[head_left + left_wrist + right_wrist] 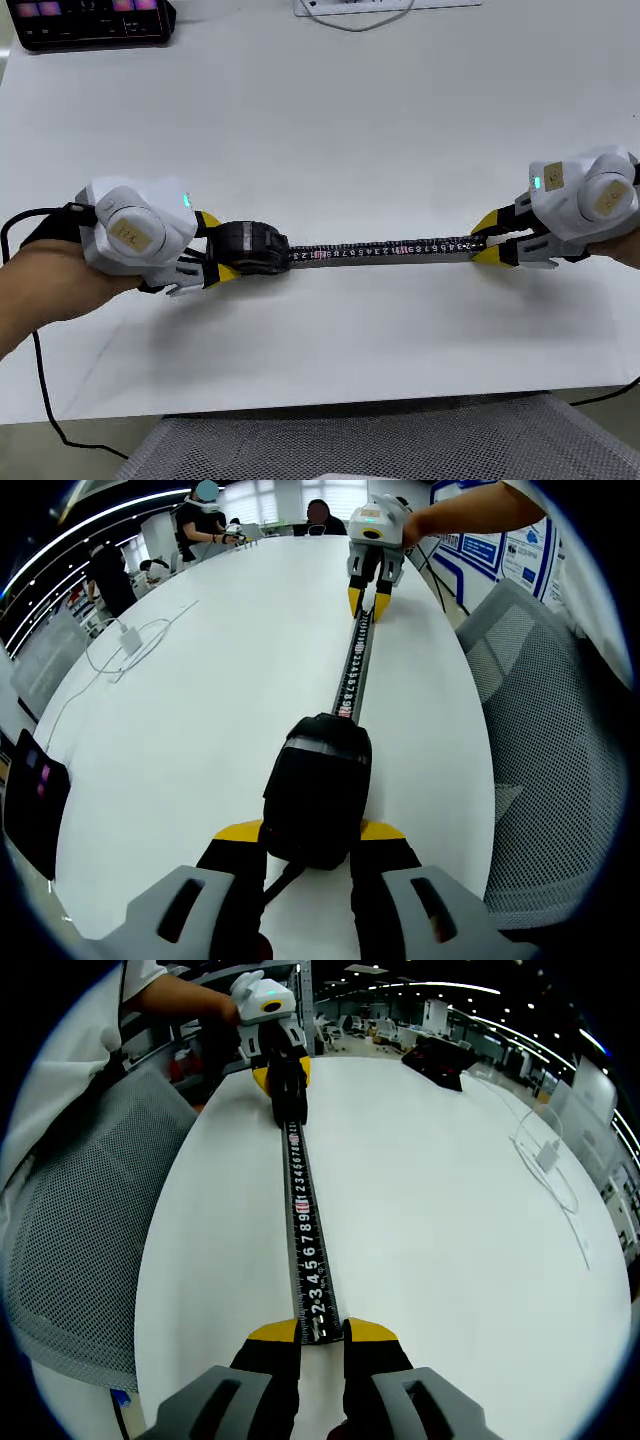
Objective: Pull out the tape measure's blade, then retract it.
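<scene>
As it lies straight, flat numbered blade (385, 249), rounded black case (248, 247)

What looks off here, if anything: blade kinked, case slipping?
Nothing stands out. The blade runs straight and unkinked from the tape measure case, clamped in the left gripper, to the right gripper pinching its tip.

White table (350, 140), dark device (90, 22) at far corner, white cable (352, 17), grey mesh chair (350, 440).

right gripper (322, 1331) | clamps blade (303, 1222) tip | blade runs to far case (288, 1082)
</scene>
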Available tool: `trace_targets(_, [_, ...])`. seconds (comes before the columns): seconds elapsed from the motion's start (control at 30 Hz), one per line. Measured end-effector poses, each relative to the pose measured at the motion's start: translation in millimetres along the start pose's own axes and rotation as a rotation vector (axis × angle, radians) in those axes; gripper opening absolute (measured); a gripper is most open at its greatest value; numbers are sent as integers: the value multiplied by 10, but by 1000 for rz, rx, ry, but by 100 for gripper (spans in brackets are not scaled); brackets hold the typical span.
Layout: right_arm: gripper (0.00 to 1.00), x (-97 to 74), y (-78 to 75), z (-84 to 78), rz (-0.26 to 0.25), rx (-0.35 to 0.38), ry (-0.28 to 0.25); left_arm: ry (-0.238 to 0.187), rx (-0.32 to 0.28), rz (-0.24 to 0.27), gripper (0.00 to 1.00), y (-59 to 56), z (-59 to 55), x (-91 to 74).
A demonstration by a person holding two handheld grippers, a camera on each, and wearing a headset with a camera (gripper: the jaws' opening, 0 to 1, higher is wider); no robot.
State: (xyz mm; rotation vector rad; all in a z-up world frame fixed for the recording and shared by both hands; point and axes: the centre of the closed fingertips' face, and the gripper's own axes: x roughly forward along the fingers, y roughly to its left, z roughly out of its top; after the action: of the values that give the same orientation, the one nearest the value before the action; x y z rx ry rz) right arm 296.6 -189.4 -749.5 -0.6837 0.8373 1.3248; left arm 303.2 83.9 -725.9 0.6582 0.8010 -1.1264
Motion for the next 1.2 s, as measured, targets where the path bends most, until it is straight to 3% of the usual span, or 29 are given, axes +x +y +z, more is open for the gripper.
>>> trace_targets(0.37, [17,9,13,16,4,27,-5,-3,-11,6,28,12,3,-2])
trace_targets(0.53, [22,2,19,25,4,53,-8,-12,-34,11,34,23,31,-12])
trace_targets(0.87, [23,-25,44,48,3,73,-19,-30,-48,7,36,6,69,-45])
trace_targets(1.2, [35,-83,81,91,-18,128,-34,-49,-89,39,44,24,69,-134])
